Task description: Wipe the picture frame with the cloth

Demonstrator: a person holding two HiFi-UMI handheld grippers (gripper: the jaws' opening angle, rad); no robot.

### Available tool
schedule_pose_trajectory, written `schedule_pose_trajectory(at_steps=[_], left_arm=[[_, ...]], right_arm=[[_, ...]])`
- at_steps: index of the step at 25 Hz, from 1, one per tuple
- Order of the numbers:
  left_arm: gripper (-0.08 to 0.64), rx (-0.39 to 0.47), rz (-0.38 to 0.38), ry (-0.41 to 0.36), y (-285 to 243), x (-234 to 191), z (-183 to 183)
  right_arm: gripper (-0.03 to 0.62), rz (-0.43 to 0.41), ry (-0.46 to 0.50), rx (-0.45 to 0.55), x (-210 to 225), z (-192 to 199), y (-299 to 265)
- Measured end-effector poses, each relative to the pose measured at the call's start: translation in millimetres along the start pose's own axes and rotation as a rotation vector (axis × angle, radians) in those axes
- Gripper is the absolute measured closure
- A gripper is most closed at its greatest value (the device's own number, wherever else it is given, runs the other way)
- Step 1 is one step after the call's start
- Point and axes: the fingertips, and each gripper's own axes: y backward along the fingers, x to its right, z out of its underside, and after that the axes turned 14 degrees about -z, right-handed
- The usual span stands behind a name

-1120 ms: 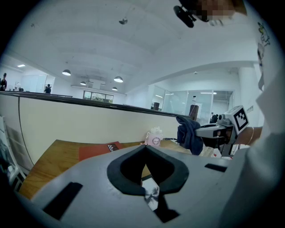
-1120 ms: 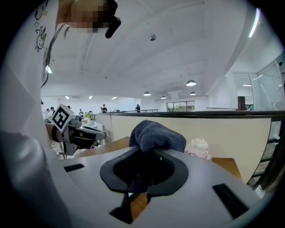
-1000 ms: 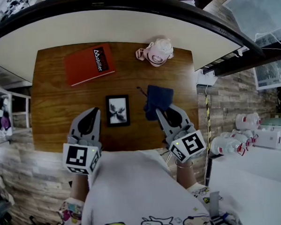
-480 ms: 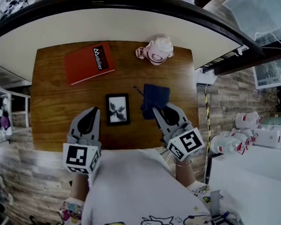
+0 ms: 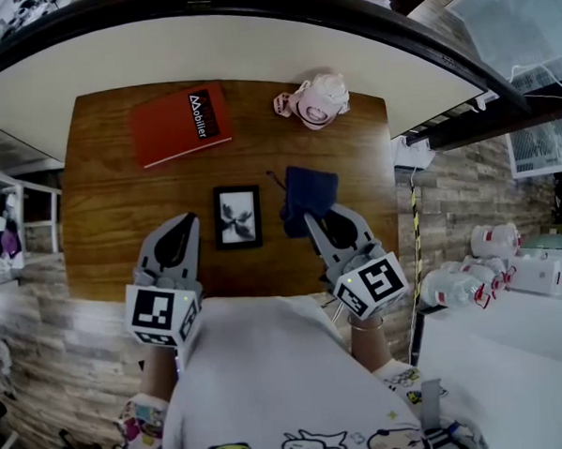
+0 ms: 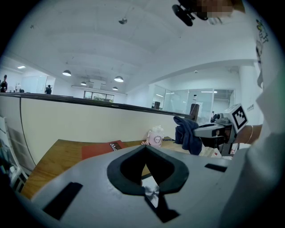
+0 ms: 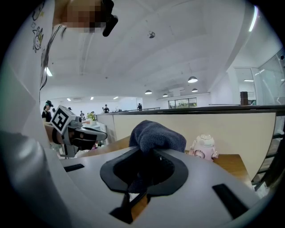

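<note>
The picture frame (image 5: pixel 236 216) lies flat in the middle of the table (image 5: pixel 112 218), between my two grippers. Just to its right, my right gripper (image 5: pixel 314 222) is clamped on the dark blue cloth (image 5: pixel 307 191). My left gripper (image 5: pixel 181 222) is closed and empty. A red book (image 5: pixel 180 127) and a pink toy (image 5: pixel 317 102) sit near the far edge.

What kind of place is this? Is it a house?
Probably a big open office, not a house: rows of ceiling lamps, glass-walled rooms behind, and a long low partition beside the wooden table.
</note>
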Motion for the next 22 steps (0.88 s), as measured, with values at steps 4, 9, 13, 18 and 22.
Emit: schedule_pose_trajectory(at_steps=[4, 9, 13, 18, 22], left_arm=[[0.555, -0.001, 0.000, 0.003, -1.8, -2.0, -0.2], [0.555, -0.003, -0.002, 0.006, -3.0, -3.4, 0.9], [0.557, -0.004, -0.003, 0.006, -2.9, -4.4, 2.2], [0.555, -0.008, -0.010, 0.010, -2.7, -8.0, 1.8], [0.557, -0.007, -0.016, 0.009, -3.3, -10.3, 1.2]], right_arm=[[0.549, 0.007, -0.001, 0.000, 0.8, 0.1, -0.7], [0.549, 0.011, -0.005, -0.003, 2.0, 1.7, -1.0], [0.549, 0.014, -0.008, -0.007, 2.6, 2.5, -0.8], [0.549, 0.016, -0.009, -0.010, 3.3, 2.3, -1.6], [0.549, 0.015, -0.011, -0.010, 3.6, 2.6, -3.2]])
